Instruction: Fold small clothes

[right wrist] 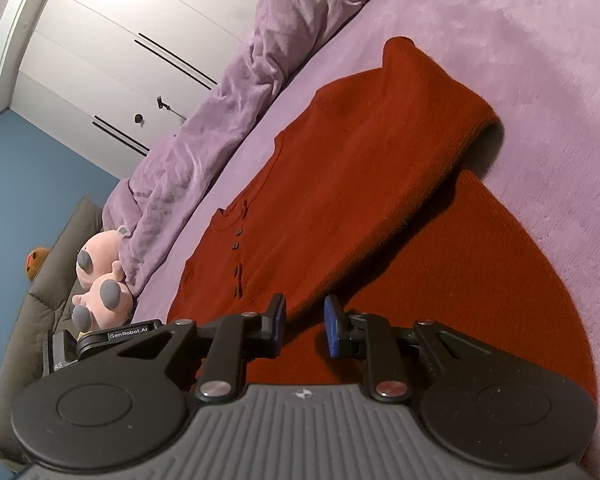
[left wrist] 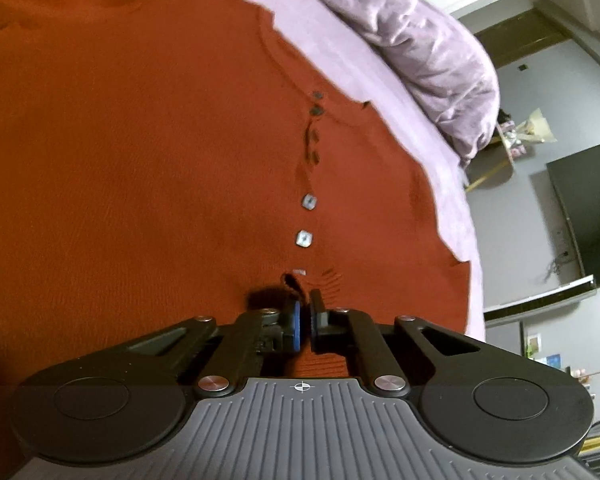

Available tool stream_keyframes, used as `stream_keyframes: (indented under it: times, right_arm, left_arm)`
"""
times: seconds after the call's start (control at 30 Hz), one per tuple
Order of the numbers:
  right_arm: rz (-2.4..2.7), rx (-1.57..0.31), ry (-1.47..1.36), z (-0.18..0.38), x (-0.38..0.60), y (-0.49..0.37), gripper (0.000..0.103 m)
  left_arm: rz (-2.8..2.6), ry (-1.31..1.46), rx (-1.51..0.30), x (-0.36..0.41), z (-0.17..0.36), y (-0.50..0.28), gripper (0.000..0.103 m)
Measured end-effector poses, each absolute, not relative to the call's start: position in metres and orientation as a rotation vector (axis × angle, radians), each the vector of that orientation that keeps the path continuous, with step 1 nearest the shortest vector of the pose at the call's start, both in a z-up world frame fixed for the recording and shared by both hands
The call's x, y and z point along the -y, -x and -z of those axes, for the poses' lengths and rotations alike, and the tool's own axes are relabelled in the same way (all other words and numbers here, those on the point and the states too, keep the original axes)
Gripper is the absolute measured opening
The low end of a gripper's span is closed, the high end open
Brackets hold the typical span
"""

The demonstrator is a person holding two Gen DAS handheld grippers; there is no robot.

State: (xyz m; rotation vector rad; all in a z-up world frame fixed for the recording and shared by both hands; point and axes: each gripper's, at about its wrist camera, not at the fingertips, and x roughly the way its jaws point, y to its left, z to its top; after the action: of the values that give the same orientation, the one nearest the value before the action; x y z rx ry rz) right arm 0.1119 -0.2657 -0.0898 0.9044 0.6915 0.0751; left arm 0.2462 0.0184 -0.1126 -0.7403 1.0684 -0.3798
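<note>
Left gripper nearly closed, blue pads pinching a small ridge of the rust-red cardigan at the hem end of its button row, fabric puckered just beyond the tips at 12 o'clock. Right gripper parted, nothing between the pads, hovering low over the same cardigan with the diagonal edge of a folded-over sleeve passing just ahead of the left pad. Cardigan spread flat, front up, on the lilac bed cover, buttons running away toward the neckline at 12 to 1 o'clock in the left view. Probably mid-fold, one sleeve laid across the body, hem about to be carried up. Best done by keeping the left pinch firm through all layers, not just the top knit; taking a matching bite of hem with the right before lifting; raising both together and level; bringing the hem toward the neckline without dragging the sleeve off its fold. Risk of soft knit stretching or slipping from a shallow grip. Rumpled quilt at 10 o'clock and pink plush toy at 9 o'clock, well apart.
</note>
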Motion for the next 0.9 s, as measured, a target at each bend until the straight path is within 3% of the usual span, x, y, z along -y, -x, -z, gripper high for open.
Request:
stream_keyframes:
  times: [0.37,0.57,0.63,0.7,0.73,0.77,0.9]
  right_arm:
    - [-0.070,-0.694,-0.788,0.078,0.261,-0.131,0.020]
    - [-0.030,-0.693,-0.695,0.073,0.262,-0.157,0.020]
    - [-0.006,-0.695,-0.660,0.070,0.266,-0.167,0.020]
    - [0.018,-0.681,-0.635,0.067,0.272,-0.174,0.022]
    - [0.027,-0.675,-0.627,0.065,0.276,-0.177,0.028]
    - [0.039,-0.667,-0.619,0.063,0.279,-0.180,0.031]
    - [0.064,-0.643,-0.593,0.059,0.286,-0.183,0.035]
  left_arm:
    - [0.292,0.477,-0.811,-0.054,0.032,-0.299,0.005]
    - [0.149,0.448,-0.874,-0.089,0.060,-0.326,0.005]
    - [0.173,0.493,-0.912,-0.096,0.074,-0.322,0.013]
    - [0.217,0.526,-0.926,-0.096,0.081,-0.315,0.030]
    - [0.241,0.537,-0.930,-0.094,0.084,-0.312,0.046]
    - [0.268,0.549,-0.934,-0.092,0.087,-0.310,0.053]
    - [0.295,0.596,-0.984,-0.084,0.105,-0.317,0.054]
